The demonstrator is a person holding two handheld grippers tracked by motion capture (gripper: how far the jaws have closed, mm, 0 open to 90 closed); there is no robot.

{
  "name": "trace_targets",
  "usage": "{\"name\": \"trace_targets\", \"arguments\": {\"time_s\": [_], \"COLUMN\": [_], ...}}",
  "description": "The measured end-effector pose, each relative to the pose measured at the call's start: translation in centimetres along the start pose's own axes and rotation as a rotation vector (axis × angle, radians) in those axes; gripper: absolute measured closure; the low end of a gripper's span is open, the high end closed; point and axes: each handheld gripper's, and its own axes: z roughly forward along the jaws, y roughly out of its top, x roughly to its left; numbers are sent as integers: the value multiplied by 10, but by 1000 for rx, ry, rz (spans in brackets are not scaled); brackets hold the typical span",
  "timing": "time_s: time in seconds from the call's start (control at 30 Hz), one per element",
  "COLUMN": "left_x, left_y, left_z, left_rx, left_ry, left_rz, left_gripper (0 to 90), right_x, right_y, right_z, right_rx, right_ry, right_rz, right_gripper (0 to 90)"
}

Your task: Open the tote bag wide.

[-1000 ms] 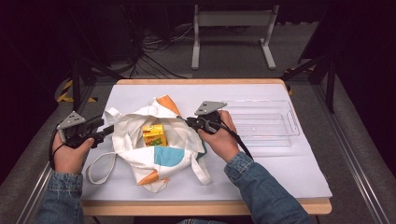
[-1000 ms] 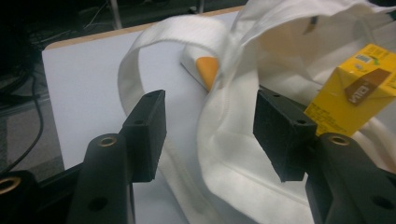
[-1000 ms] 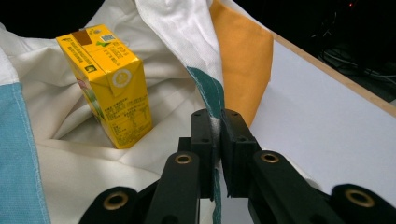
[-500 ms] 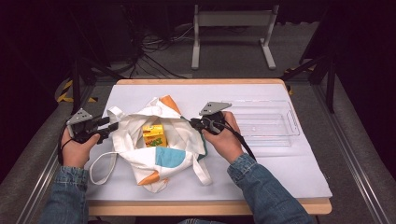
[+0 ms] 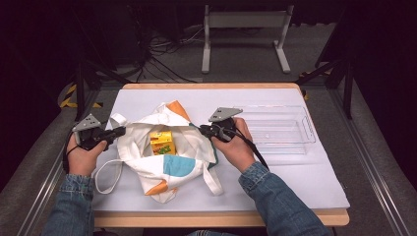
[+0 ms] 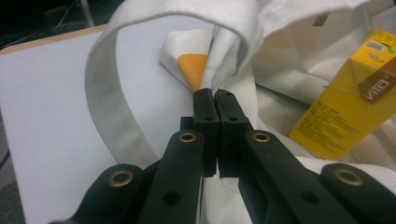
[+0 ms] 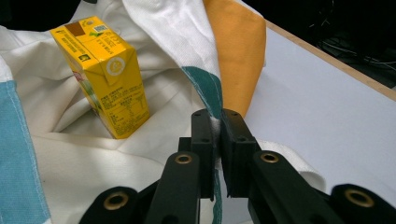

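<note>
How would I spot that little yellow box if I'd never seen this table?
Find the white cloth bag lying on the white table, left of the clear plastic tray. Upright inside its open mouth stands the yellow drink carton, the only boxy thing among soft folds.

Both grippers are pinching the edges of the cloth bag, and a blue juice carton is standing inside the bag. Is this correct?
Not quite: the juice carton is yellow, not blue, as the right gripper view shows. The rest holds: the left gripper and the right gripper each pinch an edge of the cloth bag, and the carton stands inside it.
</note>
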Motion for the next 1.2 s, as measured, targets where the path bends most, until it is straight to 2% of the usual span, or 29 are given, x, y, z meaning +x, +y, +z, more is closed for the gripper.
{"name": "trace_targets", "arguments": {"time_s": [0.1, 0.23, 0.33, 0.47, 0.57, 0.73, 0.8, 1.07, 1.1, 1.17, 1.2], "left_x": [2, 3, 4, 6, 6, 7, 8, 6, 5, 5, 5], "left_y": [-4, -7, -11, -16, -19, -25, -27, -28, -28, -28, -28], "left_z": [1, 4, 8, 11, 14, 18, 17, 14, 12, 7, 3], "left_rx": [16, 51, 96, 131, 154, 198, 202, 211, 204, 188, 169], "left_ry": [18, 40, 53, 42, 34, 19, 9, -1, 3, 9, -3], "left_rz": [-16, -11, -26, -57, -63, -89, -103, -108, -97, -107, -118], "left_gripper": [888, 889, 890, 890, 890, 891, 892, 888, 876, 745, 702], "right_x": [0, 0, 1, 5, 5, 5, 5, 5, 5, 3, 1], "right_y": [0, 0, -3, -6, -8, -16, -19, -22, -22, -20, -20], "right_z": [3, 9, 17, 23, 26, 31, 32, 30, 29, 25, 23], "right_rx": [13, 34, 83, 133, 167, 211, 223, 227, 224, 210, 189], "right_ry": [-17, -40, -61, -66, -65, -44, -36, -17, -14, -7, 15], "right_rz": [-10, -22, -37, -45, -39, 4, 11, 31, 31, 34, 56], "right_gripper": [847, 850, 853, 855, 856, 858, 859, 855, 851, 839, 823]}}
